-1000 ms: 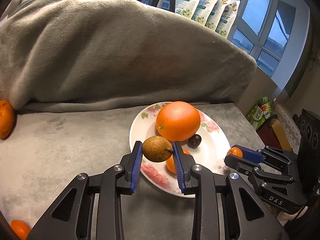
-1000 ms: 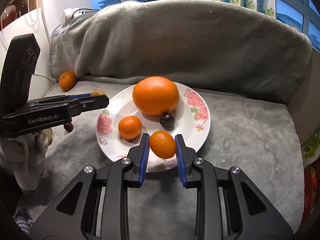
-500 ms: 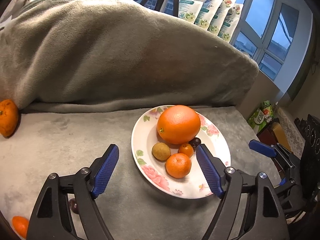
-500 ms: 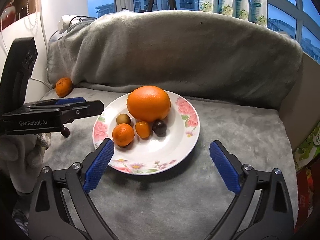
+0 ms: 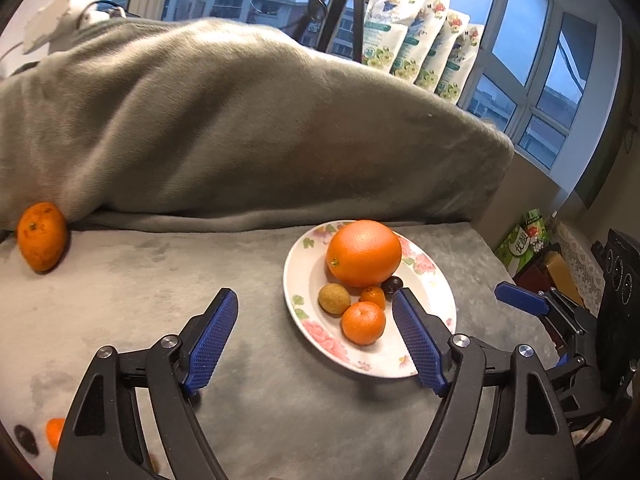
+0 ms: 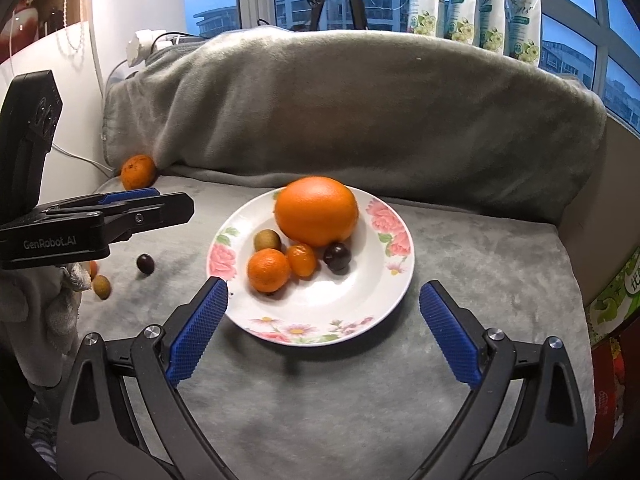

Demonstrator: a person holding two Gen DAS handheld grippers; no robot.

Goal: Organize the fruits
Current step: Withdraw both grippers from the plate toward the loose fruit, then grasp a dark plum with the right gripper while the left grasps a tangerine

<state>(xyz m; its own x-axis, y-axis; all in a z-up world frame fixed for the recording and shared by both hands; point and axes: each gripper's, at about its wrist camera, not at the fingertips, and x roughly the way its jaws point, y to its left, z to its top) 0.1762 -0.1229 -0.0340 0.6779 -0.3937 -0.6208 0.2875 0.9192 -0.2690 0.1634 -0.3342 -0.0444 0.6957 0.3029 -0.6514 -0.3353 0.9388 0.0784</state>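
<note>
In the left wrist view the left gripper, earlier clamped on the longan, now gapes empty with it on the plate ahead of the jaws, and in the right wrist view the right gripper has likewise released its kumquat onto the plate beyond its spread jaws.

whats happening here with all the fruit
A person with a gripper in each hand is gathering fruit onto a floral plate. Both the left gripper and right gripper have just opened and hold nothing. The plate has a big orange, a mandarin and three small fruits. A tangerine and a few small fruits lie loose on the grey blanket.
</note>
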